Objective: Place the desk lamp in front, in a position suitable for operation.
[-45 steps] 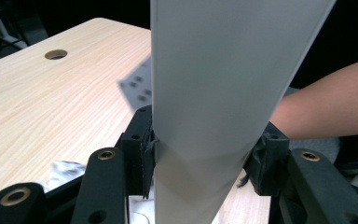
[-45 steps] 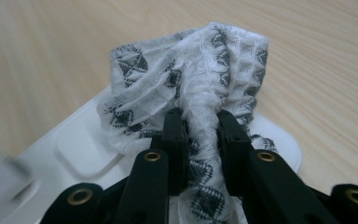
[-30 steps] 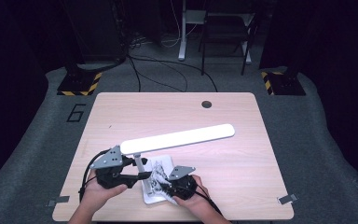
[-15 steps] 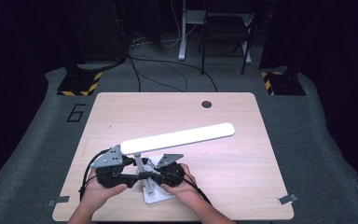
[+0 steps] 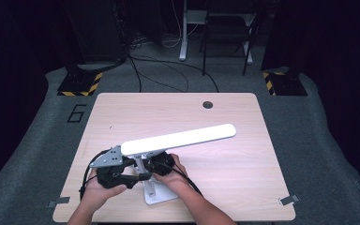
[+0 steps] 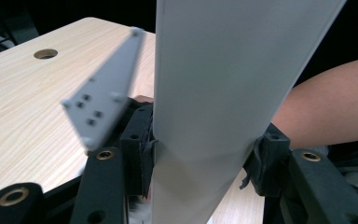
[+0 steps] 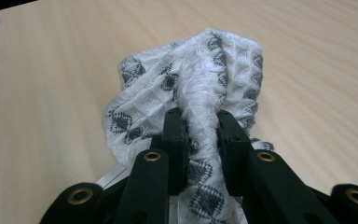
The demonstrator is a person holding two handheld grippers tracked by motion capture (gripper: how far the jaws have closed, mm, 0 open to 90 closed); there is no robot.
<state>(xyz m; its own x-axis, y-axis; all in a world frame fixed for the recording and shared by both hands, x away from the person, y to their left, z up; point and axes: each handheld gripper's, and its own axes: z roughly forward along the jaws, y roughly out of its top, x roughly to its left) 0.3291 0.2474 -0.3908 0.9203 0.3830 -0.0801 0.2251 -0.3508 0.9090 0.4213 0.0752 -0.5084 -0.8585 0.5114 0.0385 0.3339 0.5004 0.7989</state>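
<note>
Lamp [image 5: 178,139] wiping going on: left tongs [image 5: 143,176] are clamped on the lamp's stem at the near-left of the desk [image 5: 243,187], so keep that grip firm to stop wobble. Right tongs [image 7: 200,140] pinch a bunched cloth [image 7: 200,74] just beside the stem, so I'd rub in short light strokes and not shove the base [image 5: 161,196] around

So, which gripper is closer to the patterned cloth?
Right. The right gripper is shut on the cloth; the left gripper clamps the white lamp head beside it.
</note>
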